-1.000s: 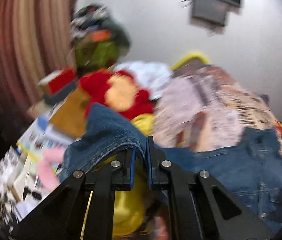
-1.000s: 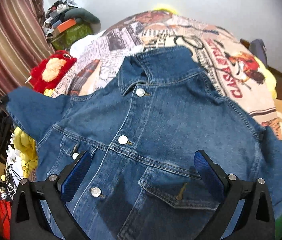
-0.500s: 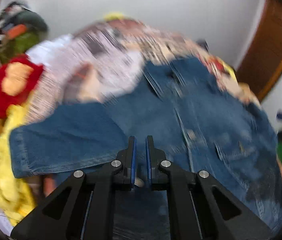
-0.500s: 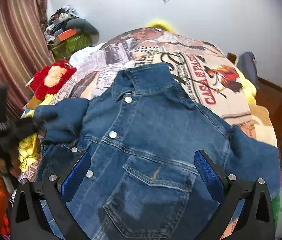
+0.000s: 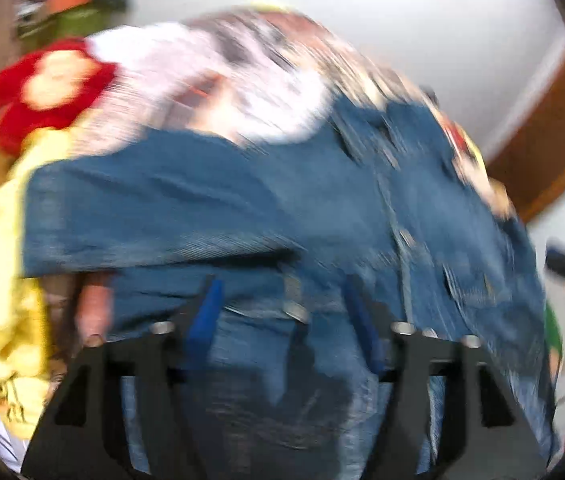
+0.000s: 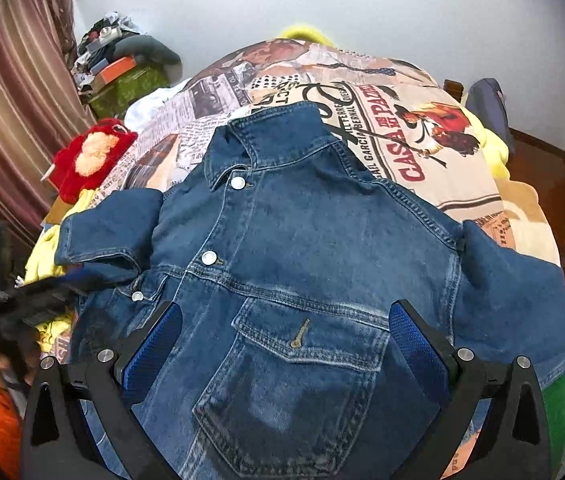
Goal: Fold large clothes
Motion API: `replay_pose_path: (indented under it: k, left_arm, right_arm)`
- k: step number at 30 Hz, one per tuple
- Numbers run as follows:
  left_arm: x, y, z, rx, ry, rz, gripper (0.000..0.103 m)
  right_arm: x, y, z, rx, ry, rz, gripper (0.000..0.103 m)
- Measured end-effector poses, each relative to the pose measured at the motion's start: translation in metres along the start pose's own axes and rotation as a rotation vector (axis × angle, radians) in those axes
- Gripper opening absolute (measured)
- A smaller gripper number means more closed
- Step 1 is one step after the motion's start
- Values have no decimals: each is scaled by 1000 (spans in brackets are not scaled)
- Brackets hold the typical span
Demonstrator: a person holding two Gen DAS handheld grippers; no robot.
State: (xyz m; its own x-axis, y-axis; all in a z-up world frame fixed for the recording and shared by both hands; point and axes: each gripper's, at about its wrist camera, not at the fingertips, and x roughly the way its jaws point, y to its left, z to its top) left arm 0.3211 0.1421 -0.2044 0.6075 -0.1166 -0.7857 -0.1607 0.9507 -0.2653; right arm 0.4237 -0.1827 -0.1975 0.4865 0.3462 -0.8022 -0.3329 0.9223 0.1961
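- Left wrist view, blurred: the left gripper (image 5: 282, 312) clamped the left sleeve (image 5: 154, 208) a second ago; its jaws are now opening, the pads clear of the cloth, nothing gripped. The sleeve, then raised, now lies across the front of the denim jacket (image 5: 422, 216).
- Judgement: the first sleeve fold appears placed and released.
- Right wrist view: the right gripper (image 6: 282, 340) hangs with its fingers wide apart over the chest pocket (image 6: 302, 344), holding nothing, as it did a second ago. The jacket lies face up and buttoned, collar (image 6: 266, 136) towards the far wall; the right sleeve (image 6: 510, 280) is not yet folded.
- Surface: a bed under a printed bedspread (image 6: 422, 128).
- Room: red plush toy (image 6: 90, 156) and yellow cloth (image 6: 46, 252) at the bed's left edge; striped curtain (image 6: 14, 100); cluttered pile in the corner; white wall; wooden floor on the right.
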Motion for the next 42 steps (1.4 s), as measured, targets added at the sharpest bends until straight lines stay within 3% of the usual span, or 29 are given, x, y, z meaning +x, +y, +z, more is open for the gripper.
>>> replay_pose_path:
  k: [4,10,15,19,21,24,29,34,37,42]
  left_arm:
    - [-13,61,7,-173,-31,34,67]
    - [-1,128,-1,-418,1,-36,67]
    - [22,157,6,-512,3,-29,67]
    - [40,174,14,-542,4,64,58]
    - [44,174,17,-526,16,120,48]
    - [41,158,23,-414,-4,224,20]
    - [8,109,43,-195,-91,332,12]
    - [-49,38,78,-8,-255,282,10]
    - [-81,-14,102,92,-349,206,10]
    - [-102,-94,121,232,-410,78,8]
  right_arm:
    - [17,9,5,-2,26,-1,103]
    - [34,21,11,-5,57,35,103]
    - [45,24,15,-5,77,39,103]
    - [50,18,15,17,93,49,103]
    - [52,14,15,34,99,54,103]
    - [53,6,15,66,105,58,103]
    - [45,-6,16,103,90,61,103]
    - [22,-11,21,80,22,48,103]
    - [6,-19,23,98,-16,62,103]
    - [-23,-36,23,121,-80,52,103]
